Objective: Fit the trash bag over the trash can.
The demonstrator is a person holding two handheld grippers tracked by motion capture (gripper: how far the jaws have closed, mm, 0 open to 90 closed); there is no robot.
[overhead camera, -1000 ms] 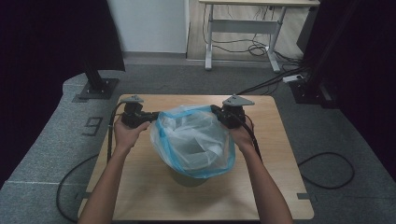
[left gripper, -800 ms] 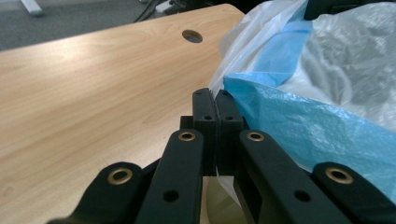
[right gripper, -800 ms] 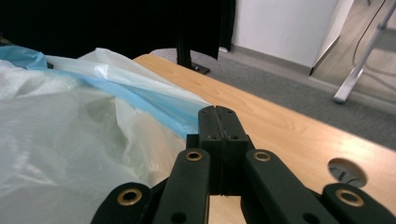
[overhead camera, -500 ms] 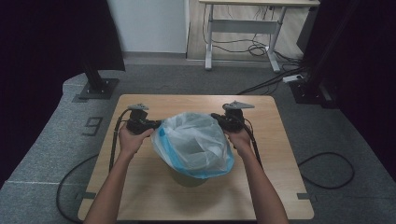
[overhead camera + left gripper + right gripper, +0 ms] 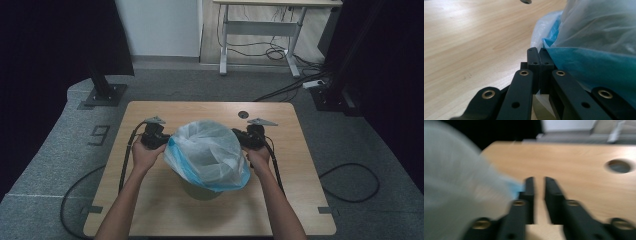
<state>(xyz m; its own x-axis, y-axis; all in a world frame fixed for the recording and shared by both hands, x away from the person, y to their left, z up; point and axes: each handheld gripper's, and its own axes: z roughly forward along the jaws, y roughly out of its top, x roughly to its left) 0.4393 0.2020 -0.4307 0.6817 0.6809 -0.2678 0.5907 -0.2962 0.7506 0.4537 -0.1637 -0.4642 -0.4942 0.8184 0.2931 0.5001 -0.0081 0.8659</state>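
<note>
- Plastic bag [image 5: 207, 152], translucent white with a blue band at its lower edge, draped over a bin [image 5: 202, 191] near the middle of the wooden surface [image 5: 165, 210]; just a sliver of the bin's pale wall visible under the bag on the near side.
- Left tool [image 5: 161, 140] at the bag's left flank; in the left gripper view [image 5: 539, 58] jaws pressed together, a thin edge of the bag seemingly pinched between them, blue film right alongside.
- Right tool [image 5: 242, 138] at the bag's right flank; in the right gripper view [image 5: 539, 185] jaws just opened to a narrow gap, bare wood visible through it, bag film just beside one jaw and not between the two. View blurred.
- Round cable hole [image 5: 243, 114] in the surface beyond the bag, to its right.
- Black cables [image 5: 126, 160] trailing from each tool along the forearms toward the near edge.
- Grey carpet [image 5: 60, 150] around the surface; stand base [image 5: 102, 94] beyond the bag to the left, white desk frame [image 5: 260, 30] farther back.
</note>
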